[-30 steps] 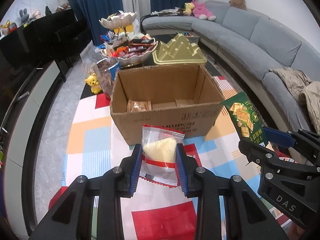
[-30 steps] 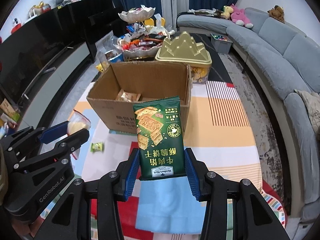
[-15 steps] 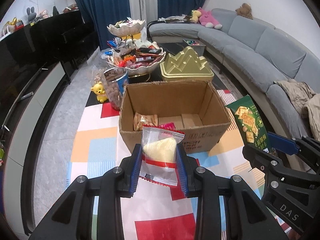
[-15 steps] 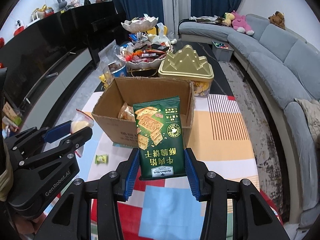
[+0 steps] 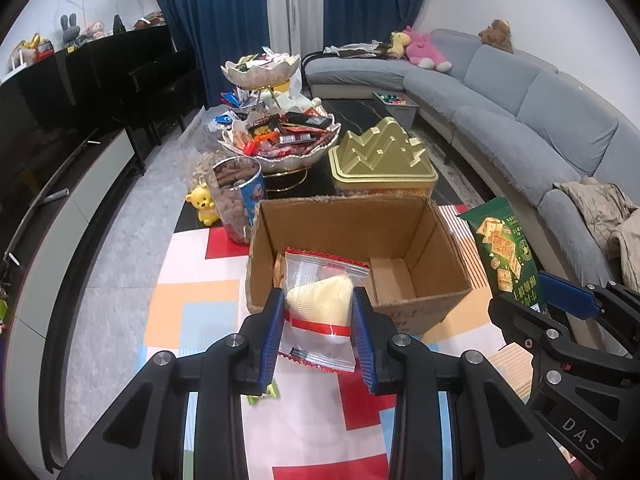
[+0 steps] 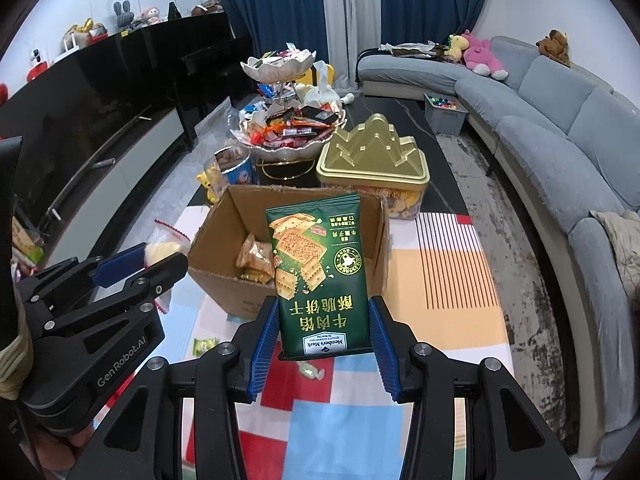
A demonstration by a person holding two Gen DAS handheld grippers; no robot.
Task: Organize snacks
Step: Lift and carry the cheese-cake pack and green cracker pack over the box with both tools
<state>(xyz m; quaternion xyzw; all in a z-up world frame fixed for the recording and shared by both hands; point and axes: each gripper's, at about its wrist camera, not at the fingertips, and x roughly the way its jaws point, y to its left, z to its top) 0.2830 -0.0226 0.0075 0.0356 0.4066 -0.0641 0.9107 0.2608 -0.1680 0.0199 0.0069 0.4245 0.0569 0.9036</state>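
My left gripper (image 5: 318, 320) is shut on a clear snack packet with a pale yellow cake and red trim (image 5: 320, 312), held just in front of the open cardboard box (image 5: 424, 256). A green cracker bag (image 6: 320, 280) stands upright between the blue pads of my right gripper (image 6: 322, 328), which is shut on it, near the box (image 6: 208, 256). Inside the box lie orange snack packs (image 6: 254, 258). The left wrist view catches the green bag (image 5: 506, 256) at the right; the right wrist view has the left gripper and its packet (image 6: 162, 248) at the left.
Behind the box stand a gold mountain-shaped tin (image 5: 380, 156), a two-tier bowl stand heaped with sweets (image 5: 280, 136), a tub of nuts (image 5: 236, 200) and a yellow bear toy (image 5: 202, 204). Small wrapped candies (image 6: 204, 346) lie on the colourful mat. A grey sofa (image 5: 540, 120) curves along the right.
Both grippers have risen and come closer to the box with their packets still held. More of the box's inside shows now, with its orange packs.
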